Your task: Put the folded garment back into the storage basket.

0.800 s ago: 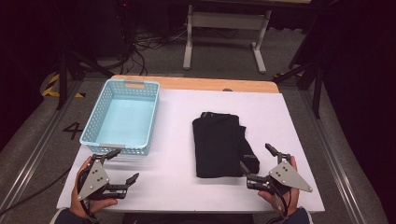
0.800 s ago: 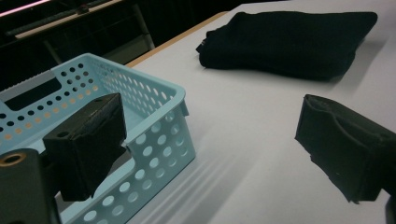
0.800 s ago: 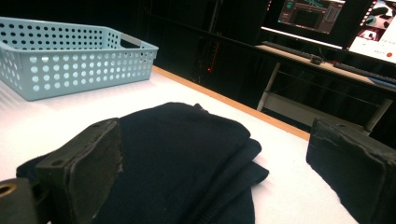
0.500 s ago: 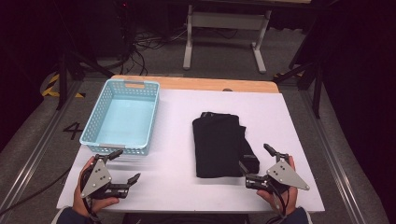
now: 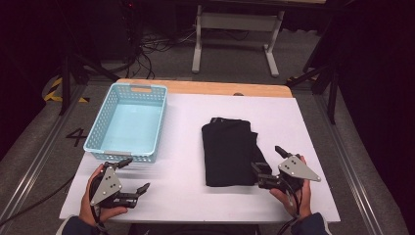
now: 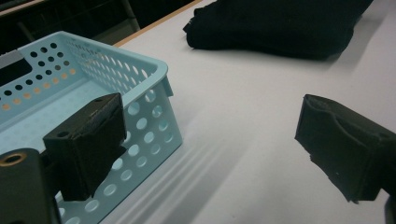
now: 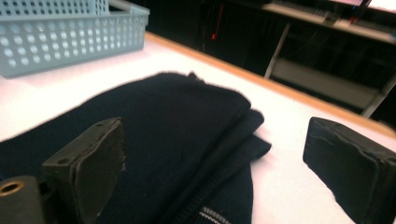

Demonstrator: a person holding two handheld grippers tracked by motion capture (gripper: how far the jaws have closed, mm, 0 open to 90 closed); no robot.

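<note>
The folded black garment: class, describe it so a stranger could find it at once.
Start at the white table. Right of the light blue basket lies the folded black garment, near the right gripper. It is the one dark, soft thing on the white surface.

A single digit, "4" (image 5: 77, 137), is marked in dark on the grey floor, up and to the left of the left gripper (image 5: 131, 175) in the high view, just past the table's left edge and beside the blue basket (image 5: 113, 146). No other writing, label or brand is legible on the basket, the cloth or either gripper.
</note>
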